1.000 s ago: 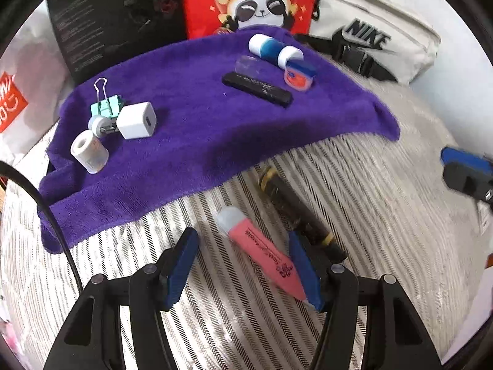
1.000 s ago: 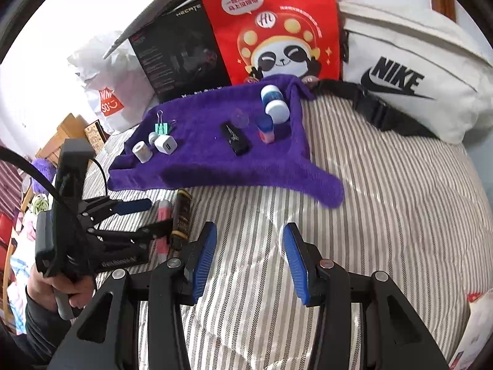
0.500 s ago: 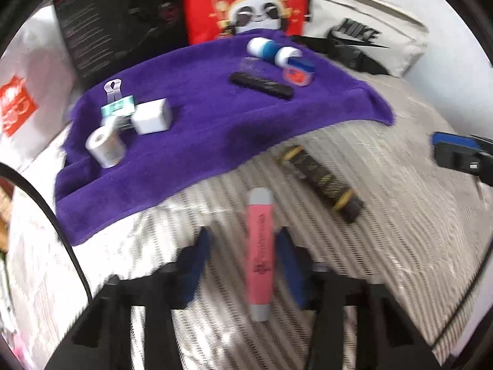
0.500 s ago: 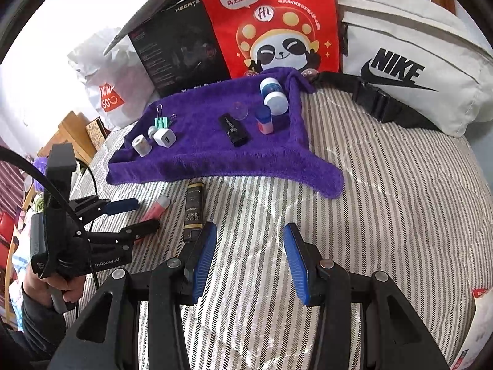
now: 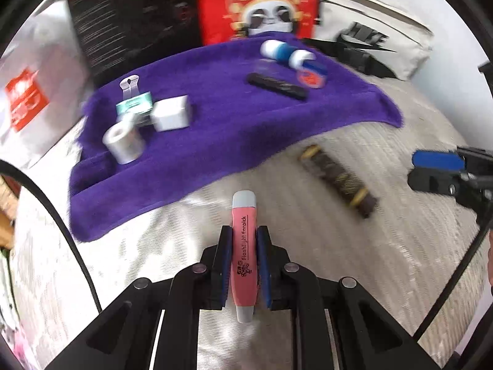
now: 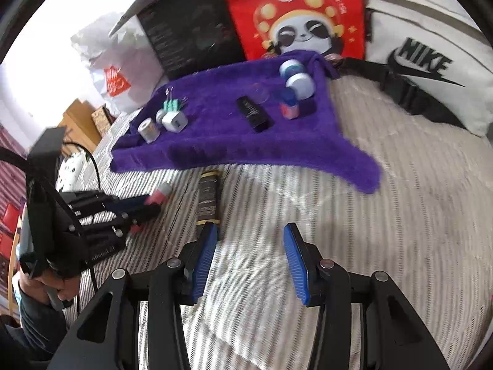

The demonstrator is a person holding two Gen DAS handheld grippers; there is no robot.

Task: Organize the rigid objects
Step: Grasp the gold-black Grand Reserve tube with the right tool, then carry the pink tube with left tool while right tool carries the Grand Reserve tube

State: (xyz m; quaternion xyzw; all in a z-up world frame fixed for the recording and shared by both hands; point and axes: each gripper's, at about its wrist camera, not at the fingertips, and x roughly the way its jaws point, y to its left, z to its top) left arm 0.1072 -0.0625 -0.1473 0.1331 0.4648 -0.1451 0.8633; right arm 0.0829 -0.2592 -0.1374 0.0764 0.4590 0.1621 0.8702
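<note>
My left gripper [image 5: 244, 233] is shut on a pink tube with grey ends [image 5: 244, 246], which points toward the purple towel [image 5: 222, 132]. It also shows in the right wrist view [image 6: 158, 197] at the left, with the pink tube [image 6: 160, 195] between its fingers. A dark tube with gold bands [image 5: 337, 180] lies on the striped bedspread to the right. My right gripper [image 6: 251, 240] is open and empty; the dark tube [image 6: 209, 197] lies just ahead of its left finger.
On the towel lie a white roll [image 5: 123, 141], a white cube [image 5: 171, 114], a green binder clip [image 5: 134, 101], a black bar [image 5: 277, 86] and blue-white jars [image 5: 286, 52]. A red panda bag [image 6: 302, 15], a black box [image 6: 191, 24] and a Nike bag [image 6: 431, 61] stand behind.
My left gripper closed on the pink tube and turned it to point at the towel. My right gripper moved closer to the dark tube and stayed open.
</note>
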